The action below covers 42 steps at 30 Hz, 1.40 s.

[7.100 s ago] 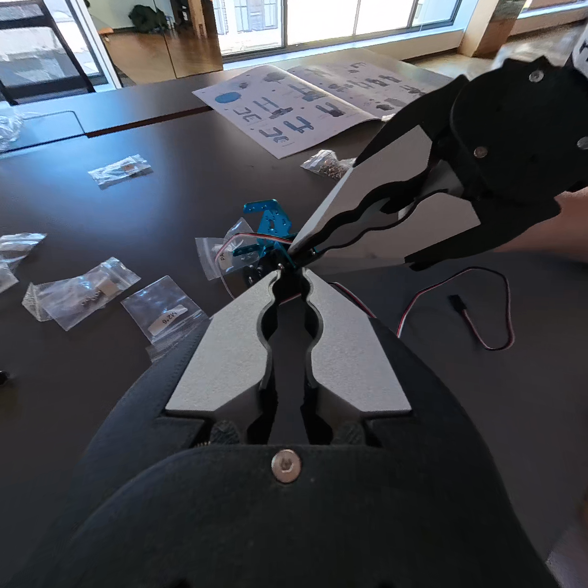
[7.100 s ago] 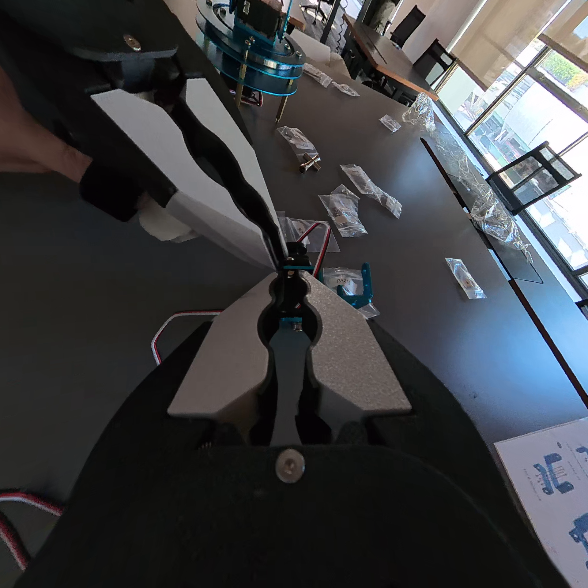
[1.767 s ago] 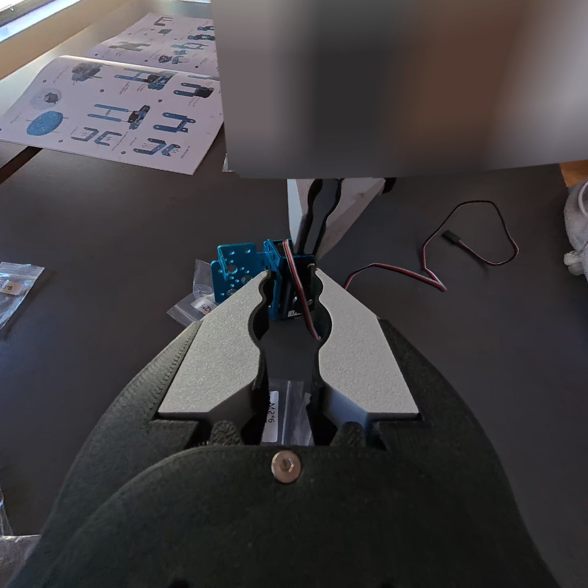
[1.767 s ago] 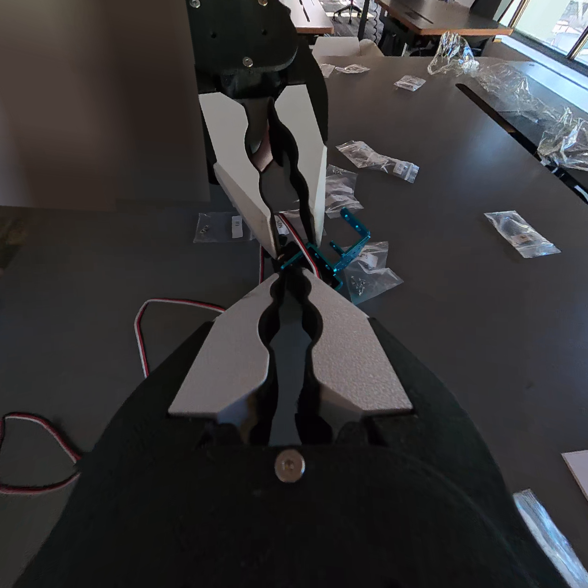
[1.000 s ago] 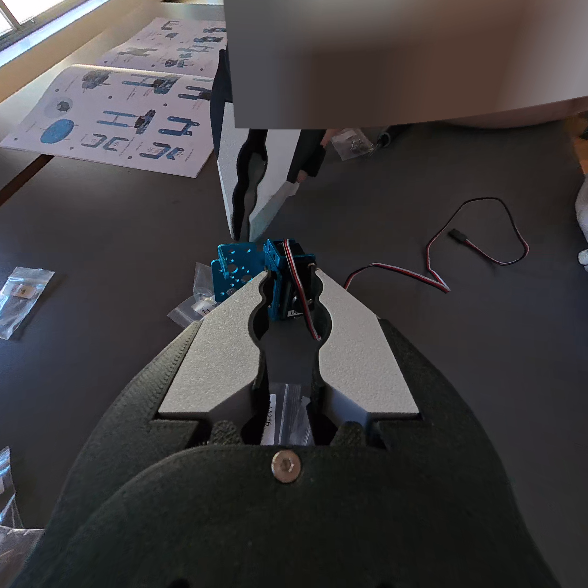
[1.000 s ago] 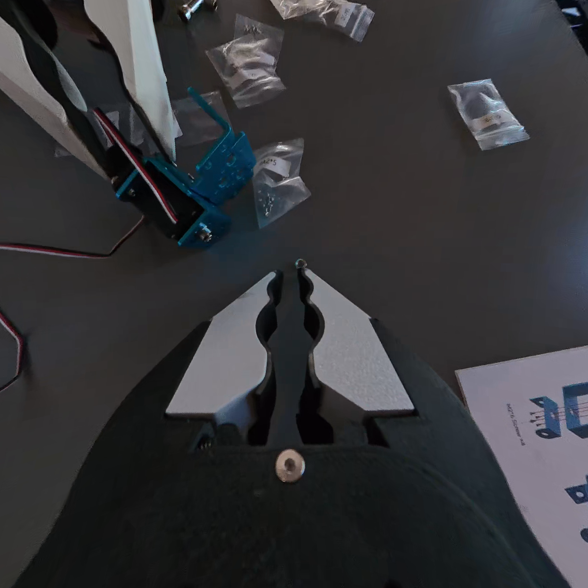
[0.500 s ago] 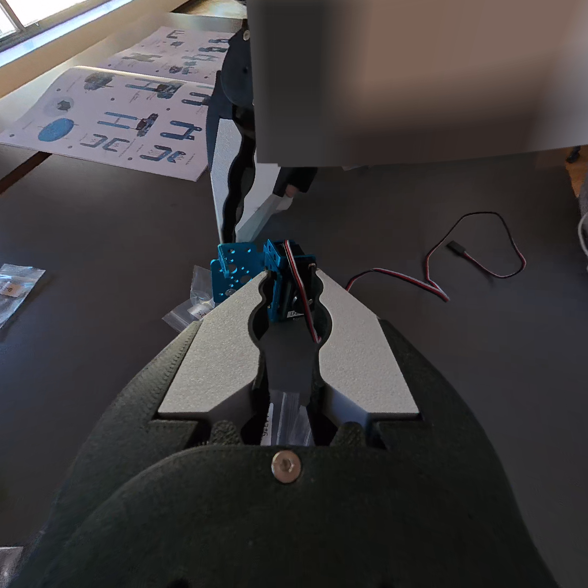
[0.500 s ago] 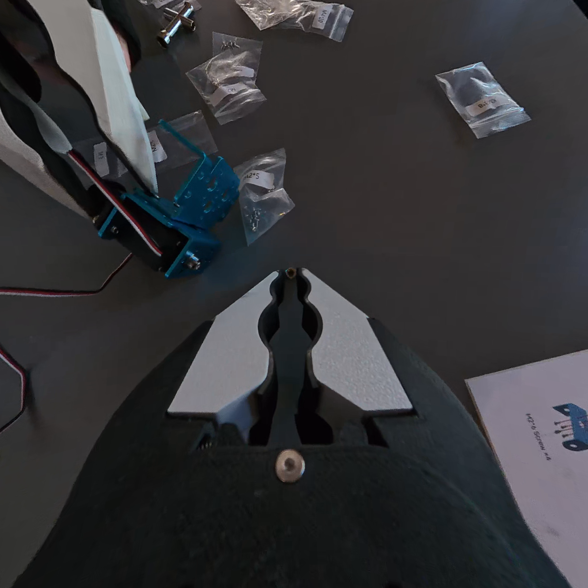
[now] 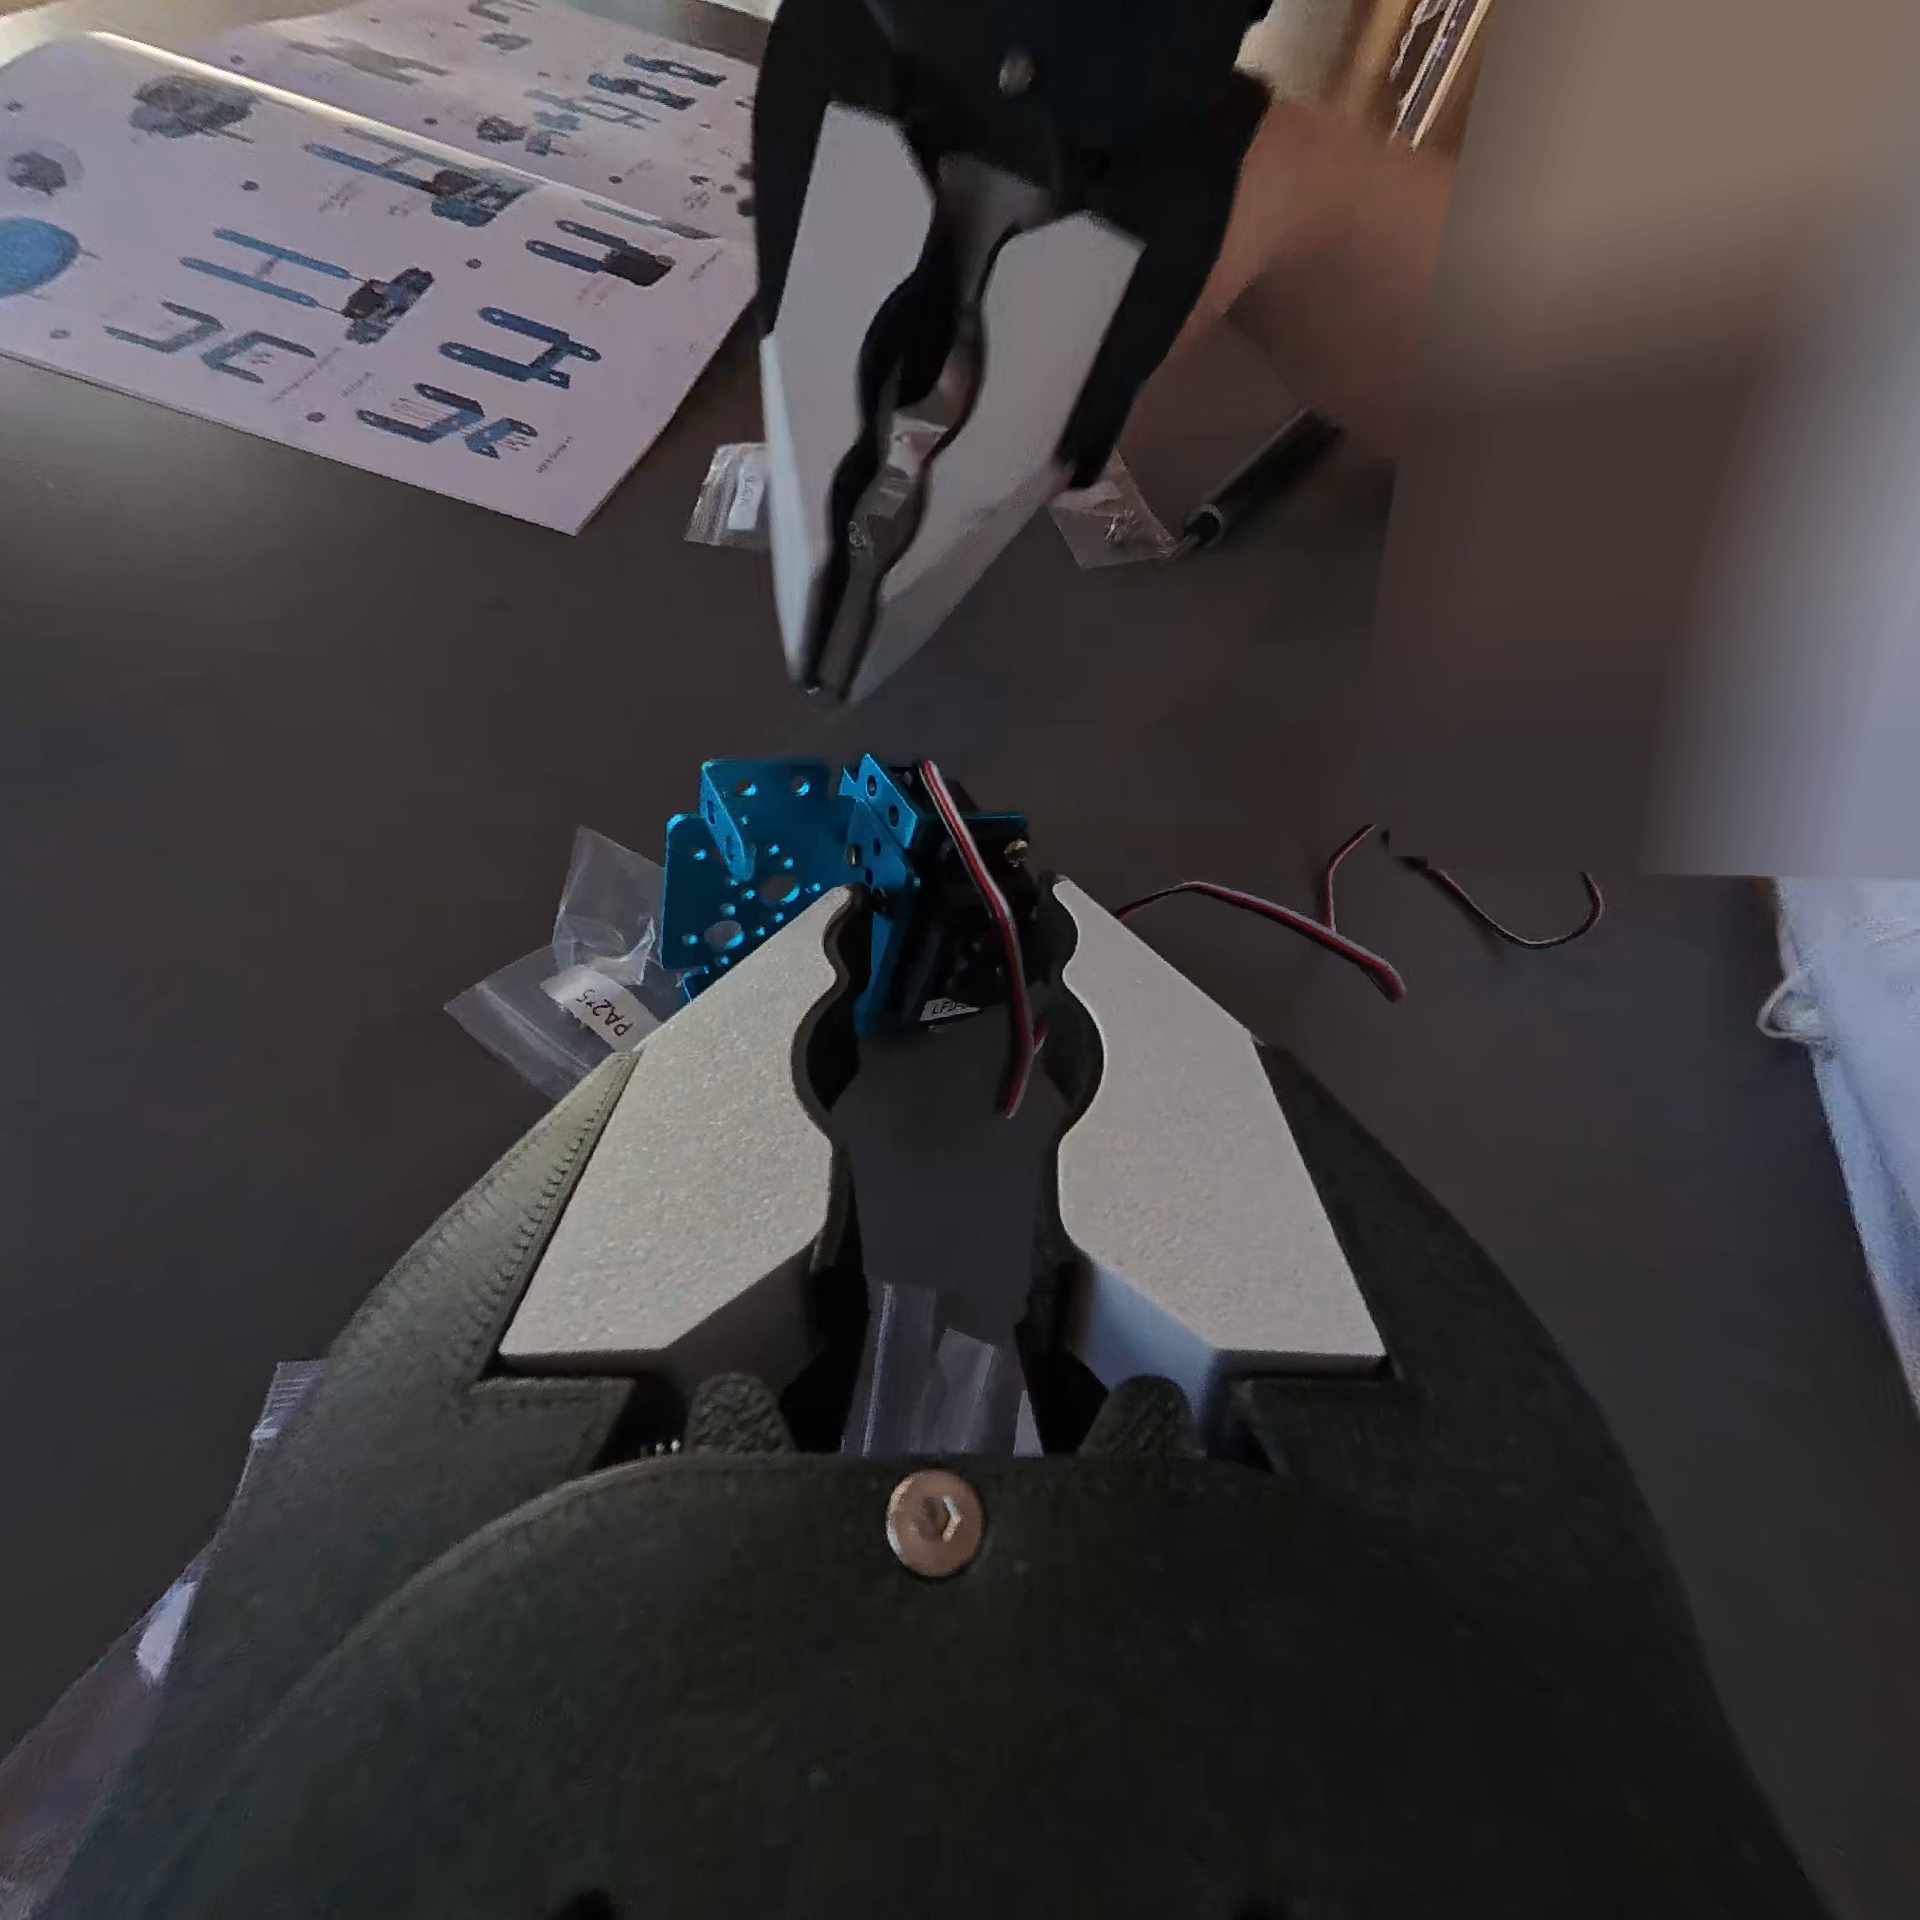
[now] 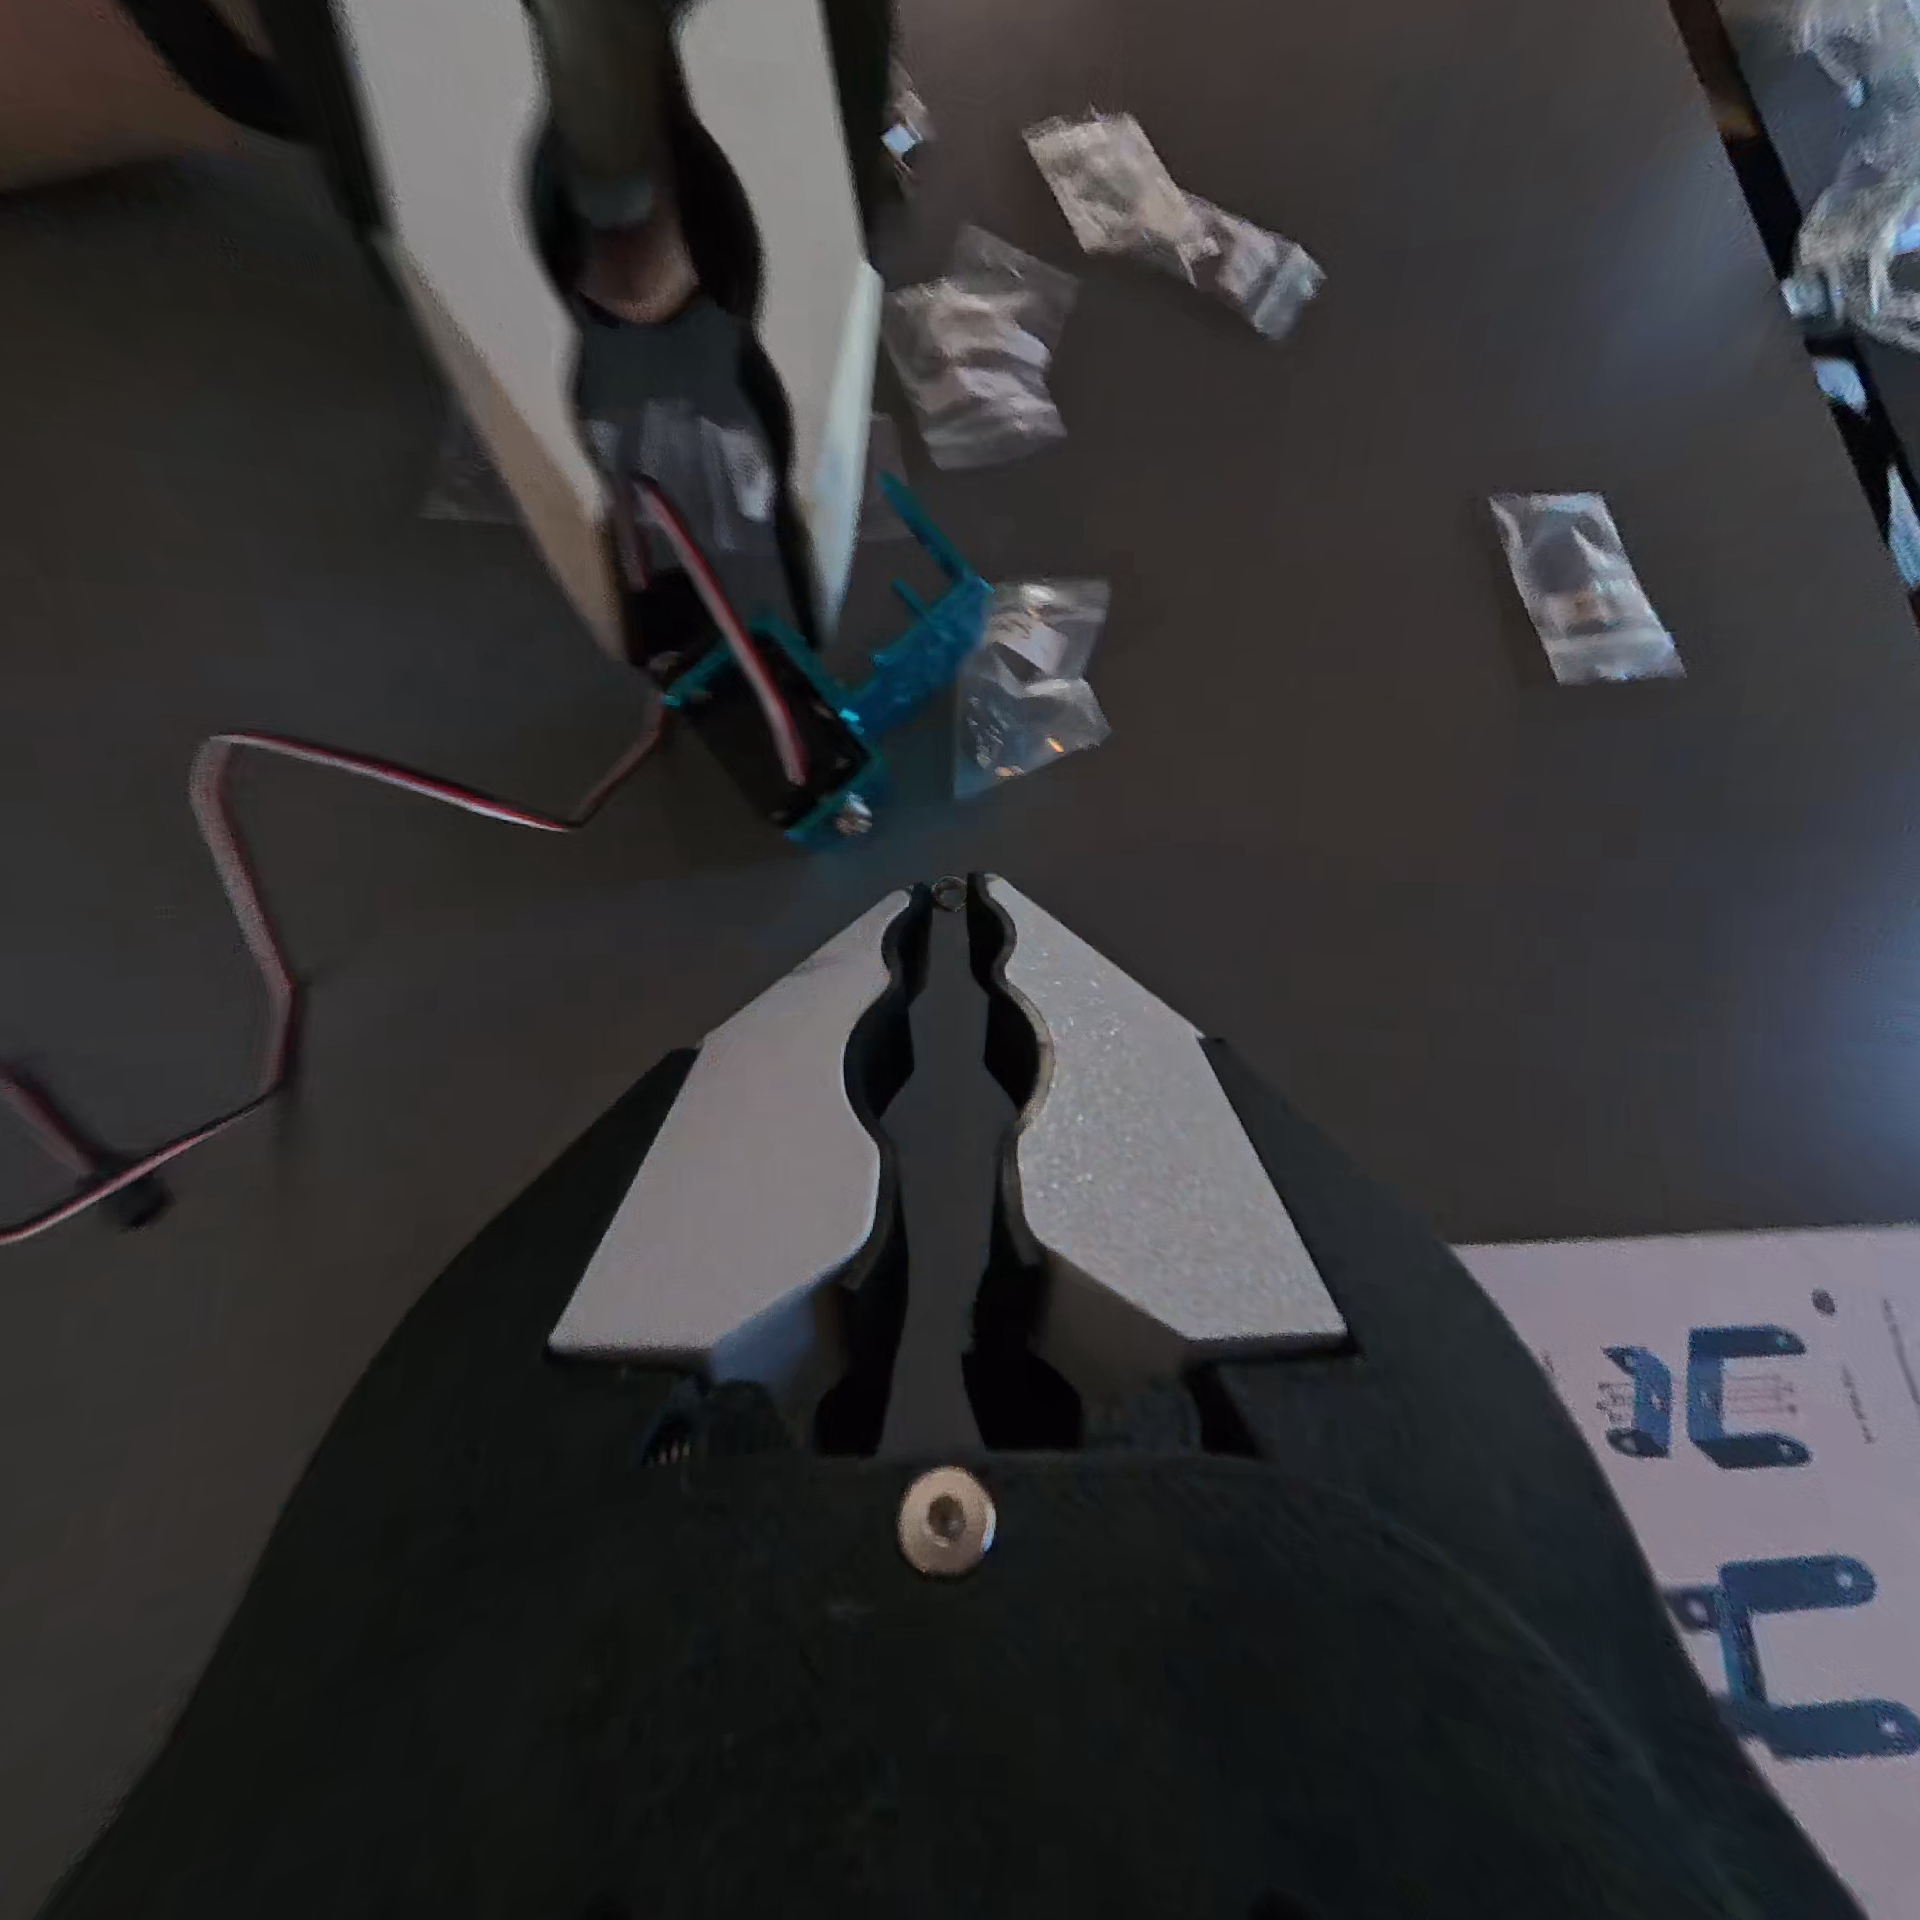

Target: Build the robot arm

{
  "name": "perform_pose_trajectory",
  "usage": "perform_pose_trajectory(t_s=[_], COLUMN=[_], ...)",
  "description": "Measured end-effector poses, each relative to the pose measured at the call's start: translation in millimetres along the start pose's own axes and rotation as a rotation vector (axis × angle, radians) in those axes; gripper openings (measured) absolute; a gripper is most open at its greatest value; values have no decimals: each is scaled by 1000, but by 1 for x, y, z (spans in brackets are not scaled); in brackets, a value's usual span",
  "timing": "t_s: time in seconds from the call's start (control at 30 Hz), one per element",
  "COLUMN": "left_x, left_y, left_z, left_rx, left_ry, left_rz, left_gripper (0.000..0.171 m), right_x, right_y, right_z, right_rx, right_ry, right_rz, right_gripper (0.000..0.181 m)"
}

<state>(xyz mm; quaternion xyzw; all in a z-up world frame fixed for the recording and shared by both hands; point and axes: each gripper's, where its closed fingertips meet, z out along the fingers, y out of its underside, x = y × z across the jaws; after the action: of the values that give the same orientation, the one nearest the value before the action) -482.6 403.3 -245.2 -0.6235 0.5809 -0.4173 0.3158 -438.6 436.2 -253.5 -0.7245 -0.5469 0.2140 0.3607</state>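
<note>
My left gripper [image 9: 951, 896] is shut on a black servo [image 9: 951, 940] fixed in a blue metal bracket [image 9: 743, 883], and holds it just above the dark table [image 9: 312, 727]. The servo's red, white and black wire [image 9: 1257, 906] trails to the right. In the right wrist view the servo [image 10: 774, 727] and bracket [image 10: 930, 639] sit between the left gripper's white fingers [image 10: 447, 312]. My right gripper [image 10: 948, 888] is shut on a small metal fastener [image 10: 948, 890] at its tips, a short way in front of the servo. It also shows in the left wrist view [image 9: 831, 681], hanging above the servo.
An open instruction sheet [image 9: 312, 260] lies at the far left, and also shows in the right wrist view [image 10: 1714, 1507]. Several small clear parts bags [image 10: 977, 353] are scattered on the table; one [image 9: 582, 997] lies under the bracket. A dark rod-like tool [image 9: 1252, 473] lies behind. My right fingertips sit around 6 cm from my left ones.
My right gripper has let go of the servo assembly, drawn back with the small fastener in its tips, and swung round to face the servo. My left gripper keeps holding the servo.
</note>
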Motion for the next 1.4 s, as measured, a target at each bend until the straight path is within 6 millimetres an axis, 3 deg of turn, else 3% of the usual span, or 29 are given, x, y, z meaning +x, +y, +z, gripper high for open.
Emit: perform_pose_trajectory(t_s=[0.1, 0.17, 0.53, 0.87, 1.4], left_x=[-2, -7, -12, -15, -13], left_y=[1, 2, 9, -3, 0], left_z=[-4, -9, -7, -17, -10], left_rx=[1, -11, -43, 34, 7], left_ry=[-12, -43, -41, -7, -28], left_rz=[2, 11, -16, -87, -51], left_gripper=[31, 32, 33, 31, 24], right_x=[-26, -34, -41, -38, -41], right_y=[-31, -39, -37, -42, -40], right_z=[-13, -10, 12, 15, 21], right_rx=[176, 221, 217, 284, 263], right_ry=[-137, -180, -121, -131, -104], right_rz=[-16, -3, -158, -157, -221], right_gripper=[6, 7, 7, 7, 7])
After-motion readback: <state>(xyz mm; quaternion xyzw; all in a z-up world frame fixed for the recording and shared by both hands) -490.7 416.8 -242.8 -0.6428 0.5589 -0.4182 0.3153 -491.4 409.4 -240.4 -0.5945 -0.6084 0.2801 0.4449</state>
